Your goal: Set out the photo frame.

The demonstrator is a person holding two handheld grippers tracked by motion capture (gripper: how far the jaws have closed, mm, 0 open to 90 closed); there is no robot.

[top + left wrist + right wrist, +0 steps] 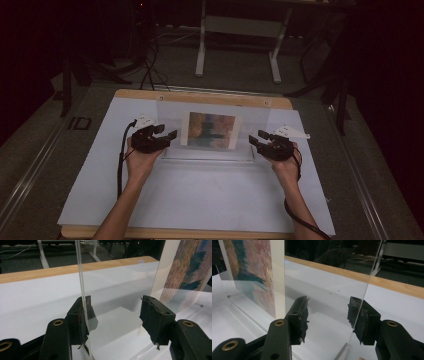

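A clear acrylic stand (252, 117) stands upright at the middle of the white table (200, 195), with a colourful picture (210, 130) inside it. My left gripper (169, 134) is at the stand's left edge, open. In the left gripper view the pane's (120, 282) vertical edge runs right by the left pad (78, 317), and the picture (192, 265) is at the far right. My right gripper (254, 138) is at the stand's right edge, also open. In the right gripper view the pane's (324, 272) edge meets the right pad (362, 320), with the picture (249, 267) at the left.
The table's wooden far rim (200, 96) lies just behind the stand. Beyond it, on the dark floor, are a white desk frame (201, 50) and cables (150, 65). A person's forearms come in from the bottom edge.
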